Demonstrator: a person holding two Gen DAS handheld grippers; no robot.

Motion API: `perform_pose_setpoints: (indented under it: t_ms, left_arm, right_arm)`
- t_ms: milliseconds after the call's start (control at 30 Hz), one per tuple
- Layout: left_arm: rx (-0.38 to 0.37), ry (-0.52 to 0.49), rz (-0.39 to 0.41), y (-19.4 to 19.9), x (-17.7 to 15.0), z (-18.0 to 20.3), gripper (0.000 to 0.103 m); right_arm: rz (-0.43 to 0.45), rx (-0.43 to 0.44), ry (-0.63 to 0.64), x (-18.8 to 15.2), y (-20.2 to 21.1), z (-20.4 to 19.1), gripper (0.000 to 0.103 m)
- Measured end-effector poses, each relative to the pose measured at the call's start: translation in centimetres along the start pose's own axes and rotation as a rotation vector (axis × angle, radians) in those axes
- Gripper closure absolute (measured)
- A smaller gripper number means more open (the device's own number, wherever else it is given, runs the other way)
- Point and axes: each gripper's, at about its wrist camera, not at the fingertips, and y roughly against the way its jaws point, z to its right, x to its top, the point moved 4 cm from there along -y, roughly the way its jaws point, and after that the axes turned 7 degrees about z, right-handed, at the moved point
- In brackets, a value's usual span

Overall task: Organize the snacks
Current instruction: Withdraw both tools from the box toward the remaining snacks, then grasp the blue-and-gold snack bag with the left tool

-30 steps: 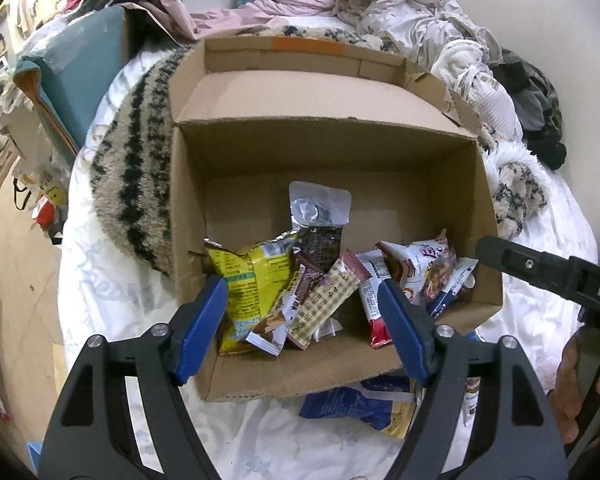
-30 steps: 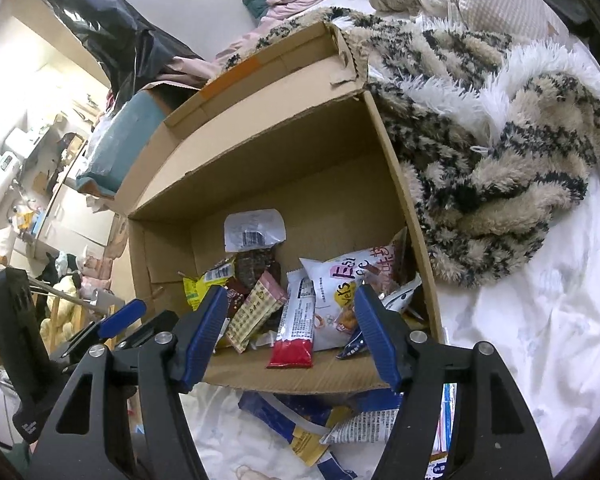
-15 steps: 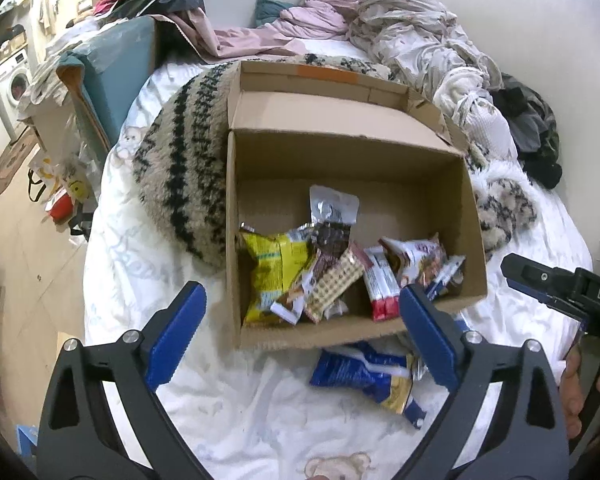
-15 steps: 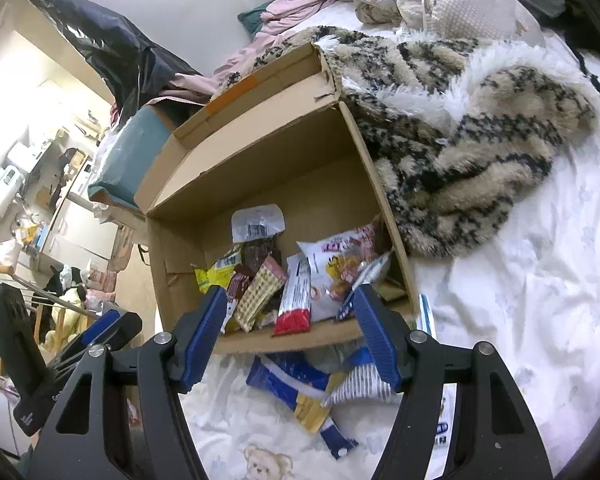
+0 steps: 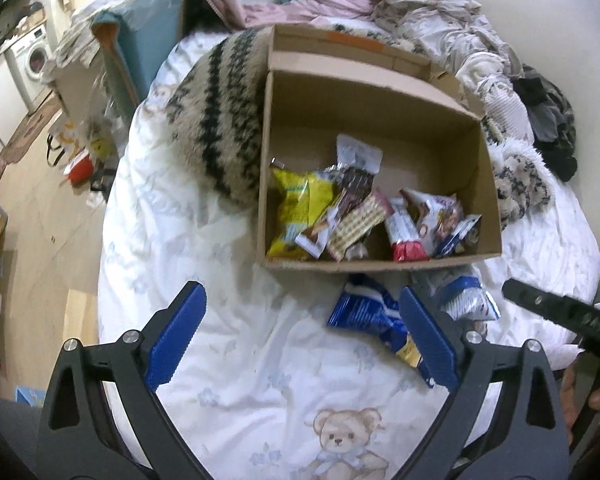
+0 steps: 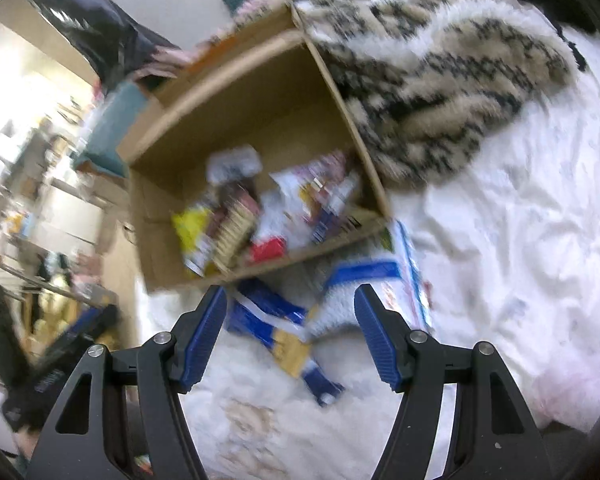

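no legible print on snack packets (image 5: 342,216)

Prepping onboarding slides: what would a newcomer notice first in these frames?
The open cardboard box in the middle of the bed, with bright snack packets heaped against its near wall. Then the blue packets lying outside it on the white sheet, just below that wall. Both grippers, left and right, hang open and empty in front, blue fingers standing out.
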Motion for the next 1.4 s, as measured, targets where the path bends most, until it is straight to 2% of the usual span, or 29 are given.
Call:
perform_pose_setpoints:
  t_ms: [67, 300, 500, 633, 700, 833, 967, 1033, 1100, 1267, 1300, 1400]
  left_arm:
    - [0.010, 0.007, -0.009, -0.1, -0.5, -0.2, 0.007]
    - [0.070, 0.062, -0.048, -1.0, -1.4, -1.3, 0.007]
    - [0.062, 0.101, -0.080, -1.7, -1.5, -1.9, 0.007]
    - [0.068, 0.113, -0.075, -1.7, -1.3, -2.2, 0.007]
    - [0.068, 0.124, -0.076, -1.7, -1.2, -2.3, 0.007]
    - [0.064, 0.131, -0.077, -1.7, -0.9, -2.7, 0.007]
    - [0.101, 0.116, -0.036, -1.1, -0.7, -3.1, 0.007]
    - [0.105, 0.109, -0.028, -1.1, -0.5, -3.1, 0.007]
    - [0.104, 0.124, -0.024, -1.0, -0.3, -3.3, 0.007]
    - [0.131, 0.147, 0.008, -0.6, 0.1, -3.9, 0.007]
    - [0.141, 0.151, 0.017, -0.5, 0.2, -4.1, 0.007]
    - [0.157, 0.170, 0.004, -0.8, -0.2, -4.7, 0.007]
  right_arm:
    - [-0.029, -0.016, -0.005, -0.8, -0.5, 0.5, 0.034]
    - [-0.103, 0.054, -0.077, -2.1, -1.6, 1.7, 0.034]
    - [-0.197, 0.047, -0.008, -3.4, -4.3, -0.3, 0.034]
    - [-0.248, 0.097, 0.031, -3.9, -6.2, -2.6, 0.034]
    - [-0.248, 0.080, 0.092, -3.7, -7.3, -3.9, 0.034]
    - [-0.272, -0.011, 0.213, -3.5, -10.8, -5.3, 0.034]
    - [-0.273, -0.070, 0.304, -4.2, -13.1, -5.9, 0.034]
    - [-0.320, -0.035, 0.304, -5.2, -13.7, -6.3, 0.034]
    - [-0.372, 0.038, 0.276, -6.2, -13.5, -6.9, 0.034]
    - [-0.552, 0.296, 0.169, -10.2, -12.6, -9.2, 0.034]
    - [-0.549, 0.306, 0.173, -10.4, -12.2, -9.5, 0.034]
    - [-0.448, 0.270, 0.175, -9.1, -10.1, -9.0, 0.034]
